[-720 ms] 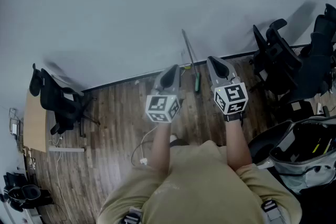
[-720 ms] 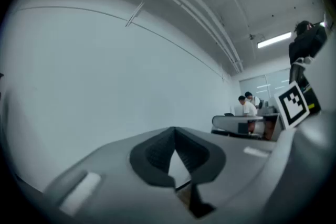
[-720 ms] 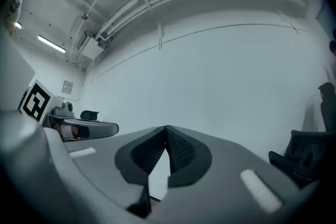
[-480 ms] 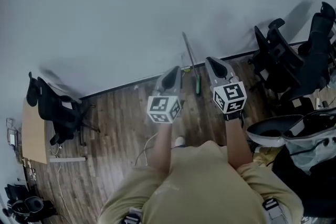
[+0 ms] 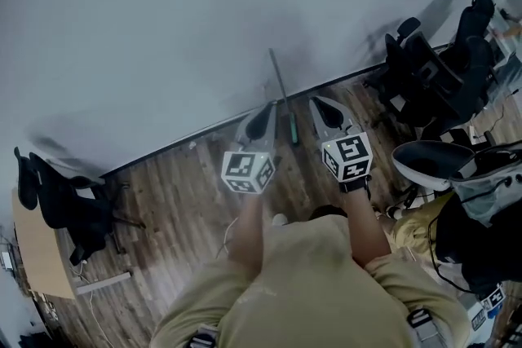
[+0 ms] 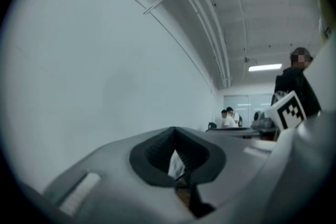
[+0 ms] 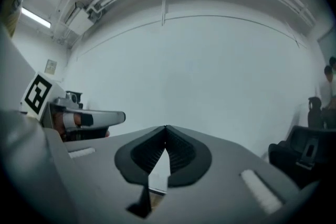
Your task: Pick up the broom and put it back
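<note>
The broom (image 5: pixel 280 85) leans against the pale wall ahead, a thin grey handle with a green section (image 5: pixel 291 131) near the wooden floor. My left gripper (image 5: pixel 263 116) and right gripper (image 5: pixel 324 110) are held out level side by side, either side of the broom and short of it. Both are shut with nothing between their jaws. In the left gripper view the closed jaws (image 6: pixel 175 132) face the blank wall; in the right gripper view the closed jaws (image 7: pixel 166 129) do too. Neither gripper view shows the broom.
Black office chairs (image 5: pixel 424 77) crowd the right side, with a white-rimmed seat (image 5: pixel 432 163) and dark bags below them. Another black chair (image 5: pixel 65 204) and a wooden desk (image 5: pixel 33 257) stand at left. A white cable (image 5: pixel 231 228) lies on the floor. People (image 6: pixel 229 118) sit far off.
The head view has swung: the left chair and desk slid down and left, the right chairs shifted left. Both grippers stay shut, side by side, slightly higher in the picture.
</note>
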